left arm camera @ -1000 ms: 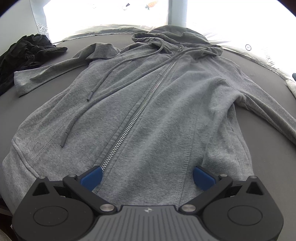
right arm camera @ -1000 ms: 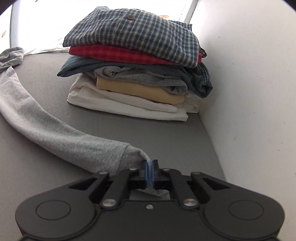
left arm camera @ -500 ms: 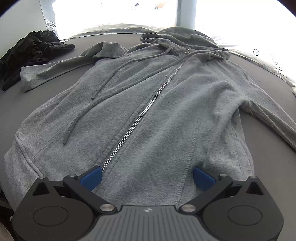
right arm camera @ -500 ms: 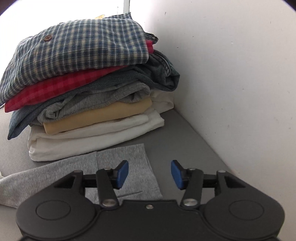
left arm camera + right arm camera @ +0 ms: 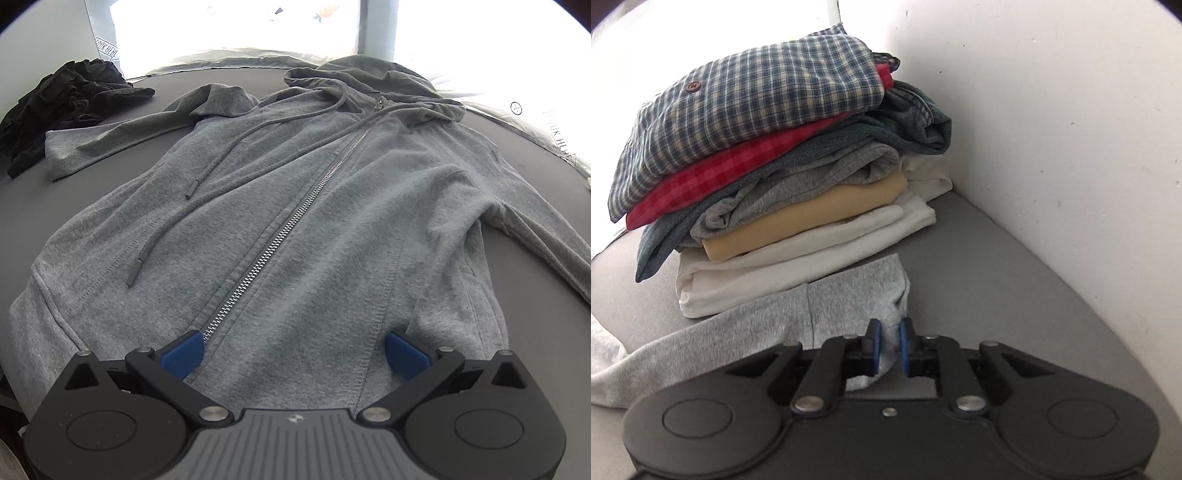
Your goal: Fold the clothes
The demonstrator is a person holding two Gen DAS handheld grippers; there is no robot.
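Note:
A grey zip hoodie point(image 5: 314, 206) lies front up and spread flat on the dark table point(image 5: 74, 192), hood at the far end, zipper closed. My left gripper point(image 5: 295, 354) hovers open just over its bottom hem, blue pads wide apart on either side of the zipper's lower end. In the right wrist view the hoodie's right sleeve point(image 5: 738, 332) runs in from the left. My right gripper point(image 5: 889, 345) is closing its jaws on the sleeve's cuff point(image 5: 860, 288), and bunched cuff fabric is pinched between the blue pads.
A stack of several folded clothes point(image 5: 768, 147), checked shirt on top, stands right behind the cuff, against a white wall point(image 5: 1052, 129). A crumpled black garment point(image 5: 66, 99) lies at the table's far left, beside the left sleeve point(image 5: 110, 136).
The right gripper let go of the cuff, opened and rolled, then closed again on the cuff's near edge. The sleeve end now lies flatter by the stack. The left gripper stayed put.

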